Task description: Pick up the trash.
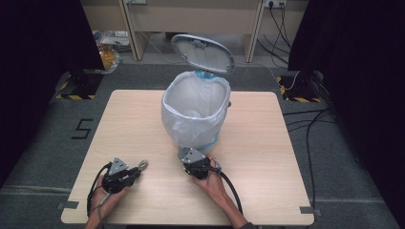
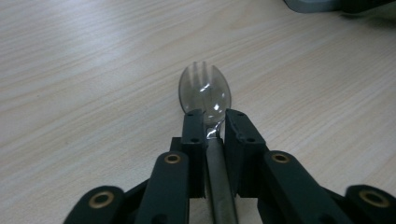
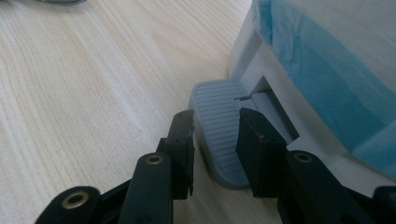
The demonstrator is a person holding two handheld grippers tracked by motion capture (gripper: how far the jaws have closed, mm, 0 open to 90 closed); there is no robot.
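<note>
High view shows one wooden table point(image 1: 143, 119), one pedal bin point(image 1: 196, 112) lined with a white bag, one spork point(image 1: 142, 165) and two grippers, each held in one hand. The bin stands at the middle of the table, slightly toward the far side, with its grey lid point(image 1: 203, 52) tipped up and back. The left gripper point(image 1: 136, 171) lies near the table's near-left corner, and the right gripper point(image 1: 188, 155) sits just at the bin's near side.

In the left gripper view, the left gripper point(image 2: 215, 119) has its jaws pressed together on the neck of the spork point(image 2: 204, 92), pinching it just behind the bowl. The spork's long axis runs straight along the jaws: its grey handle passes back between them, and its clear bowl with short tines sticks out past the tips over the bare wood. In the high view that bowl points to the right and slightly far, toward the bin.

In the right gripper view, the right gripper point(image 3: 215, 119) has its jaws closed against the two sides of the single ribbed grey pedal point(image 3: 217, 126) at the foot of the bin point(image 3: 327, 70), pinching it close to the tabletop.
</note>
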